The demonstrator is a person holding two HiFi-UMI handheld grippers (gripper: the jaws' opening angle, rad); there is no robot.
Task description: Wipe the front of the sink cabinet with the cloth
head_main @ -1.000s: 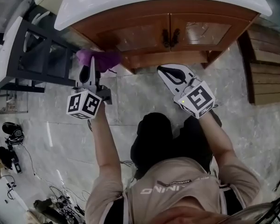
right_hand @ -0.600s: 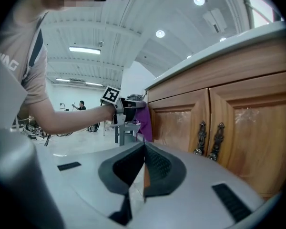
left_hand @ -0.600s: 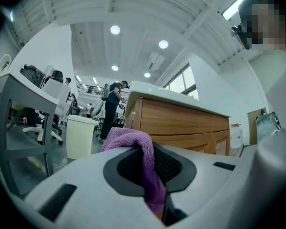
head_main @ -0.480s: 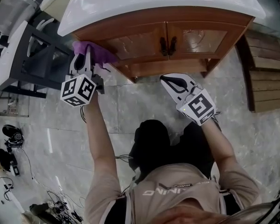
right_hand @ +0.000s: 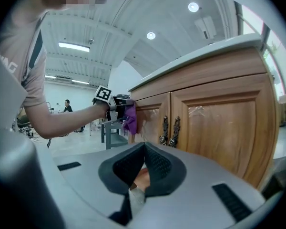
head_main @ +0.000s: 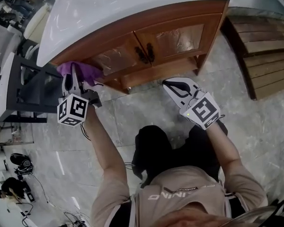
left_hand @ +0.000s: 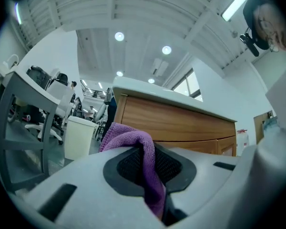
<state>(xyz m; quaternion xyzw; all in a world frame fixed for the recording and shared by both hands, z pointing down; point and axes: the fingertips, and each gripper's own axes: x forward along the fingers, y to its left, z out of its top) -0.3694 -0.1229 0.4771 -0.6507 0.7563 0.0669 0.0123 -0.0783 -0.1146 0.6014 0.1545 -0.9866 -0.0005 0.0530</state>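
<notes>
- Purple cloth [head_main: 83,71] is pinched between the closed jaws of the left gripper [head_main: 74,78] and held against the left end of the cabinet front [head_main: 132,48].
- Even pressure and overlapping strokes rightward are advised.
- Right gripper [head_main: 171,83] is held closed on nothing, apart from the cabinet.

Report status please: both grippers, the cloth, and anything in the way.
Left gripper shut on purple cloth. Right gripper shut, empty, clear of cabinet. Cloth at left end of cabinet front. Dark frame close beside left gripper.
</notes>
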